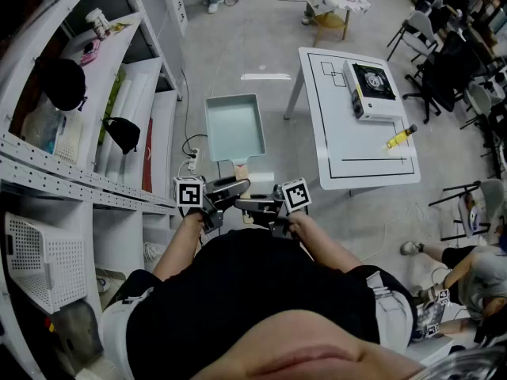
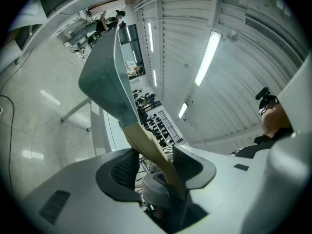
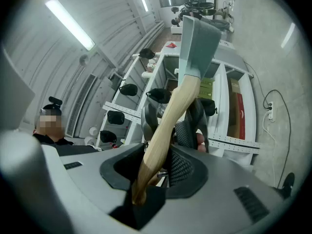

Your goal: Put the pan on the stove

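Note:
A rectangular teal pan with a pale wooden handle hangs in the air over the floor, in front of me. Both grippers meet at that handle. My left gripper has the handle running slantwise between its pads, the pan rising beyond. My right gripper is shut on the handle too, with the pan above it. The stove, a portable burner, stands at the far end of a white table to my right.
A yellow tool lies on the table near its right edge. White shelving with bags and boxes runs along my left. Chairs stand beyond the table, and a seated person is at the lower right. A cable and power strip lie on the floor.

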{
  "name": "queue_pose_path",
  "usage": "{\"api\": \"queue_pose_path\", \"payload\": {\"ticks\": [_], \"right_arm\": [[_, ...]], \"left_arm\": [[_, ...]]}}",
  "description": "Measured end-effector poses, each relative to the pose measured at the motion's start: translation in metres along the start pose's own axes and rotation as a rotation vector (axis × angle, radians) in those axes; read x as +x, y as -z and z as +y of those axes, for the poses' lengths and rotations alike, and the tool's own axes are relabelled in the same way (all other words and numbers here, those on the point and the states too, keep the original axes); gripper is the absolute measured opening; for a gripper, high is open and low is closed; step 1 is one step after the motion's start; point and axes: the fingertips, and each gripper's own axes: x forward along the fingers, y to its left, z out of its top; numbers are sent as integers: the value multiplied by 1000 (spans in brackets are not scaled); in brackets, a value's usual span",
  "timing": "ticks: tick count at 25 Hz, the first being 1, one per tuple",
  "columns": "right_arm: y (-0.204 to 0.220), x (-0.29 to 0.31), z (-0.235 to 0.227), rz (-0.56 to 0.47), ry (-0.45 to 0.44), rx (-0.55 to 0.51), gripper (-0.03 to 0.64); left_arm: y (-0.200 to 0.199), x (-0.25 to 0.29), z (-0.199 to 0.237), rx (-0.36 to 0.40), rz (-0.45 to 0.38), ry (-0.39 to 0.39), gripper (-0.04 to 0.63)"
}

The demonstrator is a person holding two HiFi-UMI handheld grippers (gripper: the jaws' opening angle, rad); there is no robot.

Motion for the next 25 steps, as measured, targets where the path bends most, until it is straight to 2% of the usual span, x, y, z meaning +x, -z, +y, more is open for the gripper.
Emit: {"api": "queue_pose_path", "payload": {"ticks": [3,8,14,21,25], "right_arm": [[-5,8,11,-1,-2,-22,145],[4,23,14,-6,-11,-23,144],[12,22,15,-17,-10,-21,155],[17,22,24,-5,-46,-6,163],[23,10,28,-13,-65,-7,161]], "left_arm": [[-6,-3,-7,-42,-6,5,221],[0,-18,-5,-21,40,-24,221],[7,-20,-19,-67,15,16,225],[13,-28,-12,-33,9,-60,227],[21,-16,-23,-34,-31,-33,227]]}}
